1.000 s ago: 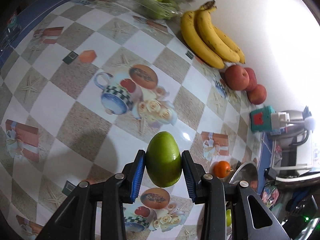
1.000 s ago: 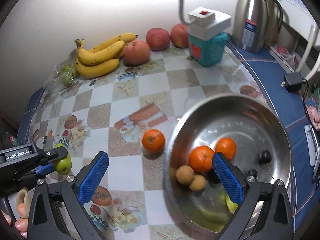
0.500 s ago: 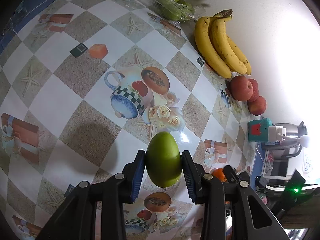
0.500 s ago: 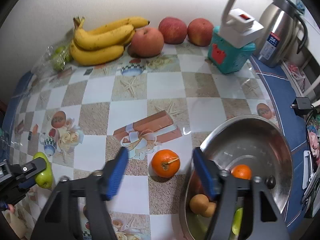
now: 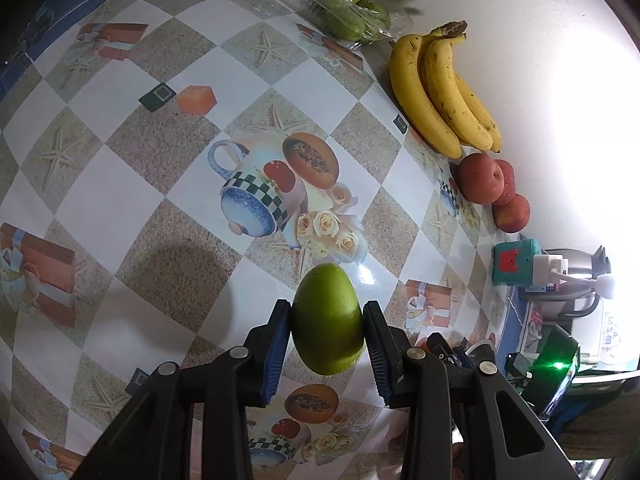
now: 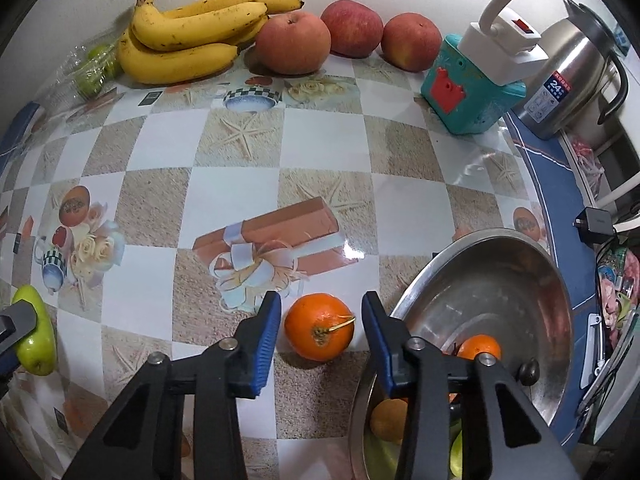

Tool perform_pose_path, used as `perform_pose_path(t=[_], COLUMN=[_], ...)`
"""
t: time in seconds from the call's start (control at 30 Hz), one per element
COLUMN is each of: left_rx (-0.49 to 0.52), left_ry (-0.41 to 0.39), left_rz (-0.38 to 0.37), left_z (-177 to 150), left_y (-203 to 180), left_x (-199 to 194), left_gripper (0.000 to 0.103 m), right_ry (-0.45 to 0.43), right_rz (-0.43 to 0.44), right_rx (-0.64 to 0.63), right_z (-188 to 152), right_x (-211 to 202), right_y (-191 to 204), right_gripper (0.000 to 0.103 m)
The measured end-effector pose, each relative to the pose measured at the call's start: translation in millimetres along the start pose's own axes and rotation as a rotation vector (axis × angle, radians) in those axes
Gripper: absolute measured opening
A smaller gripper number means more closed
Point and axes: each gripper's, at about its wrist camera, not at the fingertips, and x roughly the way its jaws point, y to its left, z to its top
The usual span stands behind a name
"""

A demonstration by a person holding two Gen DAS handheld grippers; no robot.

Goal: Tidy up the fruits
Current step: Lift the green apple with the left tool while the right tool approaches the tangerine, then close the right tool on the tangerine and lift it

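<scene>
My left gripper (image 5: 326, 322) is shut on a green egg-shaped fruit (image 5: 327, 318), held above the patterned tablecloth; the fruit also shows at the left edge of the right wrist view (image 6: 34, 332). My right gripper (image 6: 320, 326) is open, its blue pads on either side of an orange (image 6: 320, 327) that rests on the table, apart from both pads. A steel bowl (image 6: 532, 264) to the right holds another orange (image 6: 480, 347) and several small fruits.
Bananas (image 6: 188, 36), three red apples (image 6: 294, 43) and a bag of green fruits (image 5: 348, 8) lie along the back wall. A teal box (image 6: 468, 92) with a white plug and a steel kettle (image 6: 576, 76) stand at the back right.
My right gripper has moved left and down from over the bowl and narrowed around the loose orange. My left gripper still holds the green fruit and has shifted slightly.
</scene>
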Motion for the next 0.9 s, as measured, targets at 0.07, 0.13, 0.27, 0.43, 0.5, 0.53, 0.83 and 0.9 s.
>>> perform_pose_path(t=[0.07, 0.13, 0.27, 0.43, 0.5, 0.53, 0.83, 0.9], left_rx=[-0.001, -0.003, -0.004, -0.002, 0.001, 0.003, 0.026, 0.035], left_ry=[-0.001, -0.001, 0.0, -0.001, -0.003, -0.004, -0.003, -0.001], left_rz=[-0.001, -0.002, -0.003, -0.005, -0.004, -0.003, -0.002, -0.003], left_z=[0.0, 0.1, 0.5, 0.8, 0.4, 0.1, -3.7, -5.0], left_y=[0.3, 0.4, 0.5, 0.2, -0.8, -1.1, -5.5, -7.7], left_x=[-0.4, -0.8, -1.0, -1.3, -1.6, -1.6, -1.6, -1.0], left_gripper=[0.039, 0.039, 0.039, 0.039, 0.039, 0.039, 0.039, 0.039], right_ry=[0.003, 0.002, -0.002, -0.036, -0.057, -0.071, -0.157, -0.165], right_rz=[-0.007, -0.008, -0.021, 0.02, 0.048, 0.069, 0.189, 0.196], right_rx=[-0.005, -0.007, -0.012, 0.005, 0.018, 0.029, 0.14, 0.165], right_z=[-0.3, 0.1, 0.4, -3.5, -5.6, -6.9, -29.9, -36.7], right_x=[1.0, 1.0, -0.5, -11.4, -20.6, -26.8, -70.3, -75.0], right_y=[0.4, 0.8, 2.6, 2.9, 4.0, 4.3, 2.4, -3.4], right_gripper=[0.042, 0.04, 0.037, 0.036, 0.036, 0.036, 0.036, 0.036])
